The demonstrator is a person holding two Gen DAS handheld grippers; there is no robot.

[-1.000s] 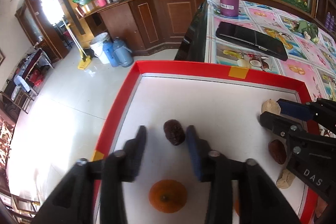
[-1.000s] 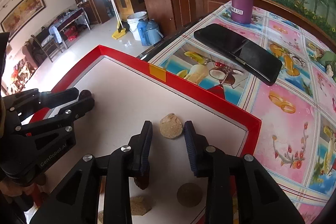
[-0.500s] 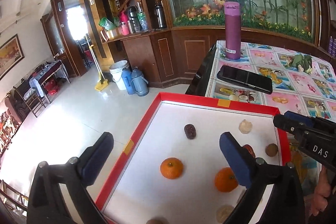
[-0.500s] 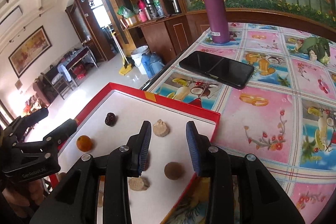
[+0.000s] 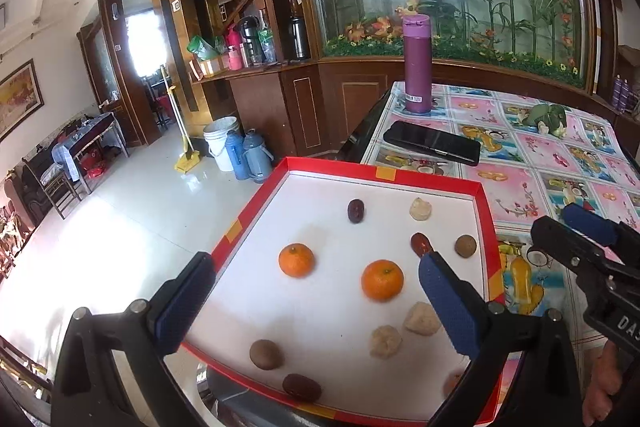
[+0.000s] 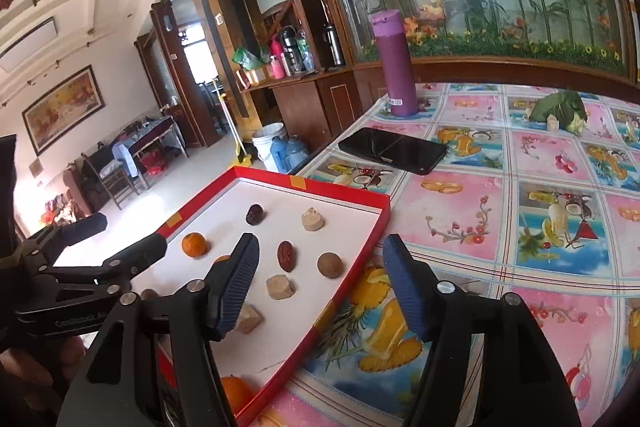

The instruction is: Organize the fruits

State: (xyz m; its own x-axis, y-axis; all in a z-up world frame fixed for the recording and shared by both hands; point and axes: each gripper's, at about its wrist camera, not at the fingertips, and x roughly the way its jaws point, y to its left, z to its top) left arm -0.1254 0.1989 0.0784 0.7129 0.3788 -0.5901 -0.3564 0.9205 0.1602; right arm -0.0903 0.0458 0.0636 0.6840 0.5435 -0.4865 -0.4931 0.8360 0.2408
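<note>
Both claws are wide open and gripping nothing: my left claw (image 5: 312, 301) hangs above the near half of the tray (image 5: 486, 223), my right claw (image 6: 320, 285) is above the tray's right rim, half over the tablecloth (image 6: 560, 211). Fruit is scattered loose on the white tray floor, nothing grouped that I can see. Two oranges (image 5: 296, 259) (image 5: 382, 280) sit mid-tray, well apart from each other. One dark date (image 5: 355, 210) is near the far edge, a pale lump (image 5: 420, 209) toward the far right corner, a reddish date (image 5: 420, 243) and a brown round nut (image 5: 465, 245) by the right edge. Two more pale lumps (image 5: 422, 319) (image 5: 385, 342) lie just beside each other toward the near right, another brown nut (image 5: 266, 354) and a dark date (image 5: 302, 386) by the near edge. Risks as I judge them: oranges are round, so an off-centre pinch could squirt one out and send it rolling into its neighbours. Dates are small and low; a pad could scrape the floor or pinch two at once near the paired lumps. Tray looks like light cardboard and its left edge overhangs the table, so a downward push there might tip it. Both claws are close together over one tray, so they could collide. Phone (image 6: 392, 150) and purple bottle (image 6: 394, 63) sit beyond the far edge, out of the way.
</note>
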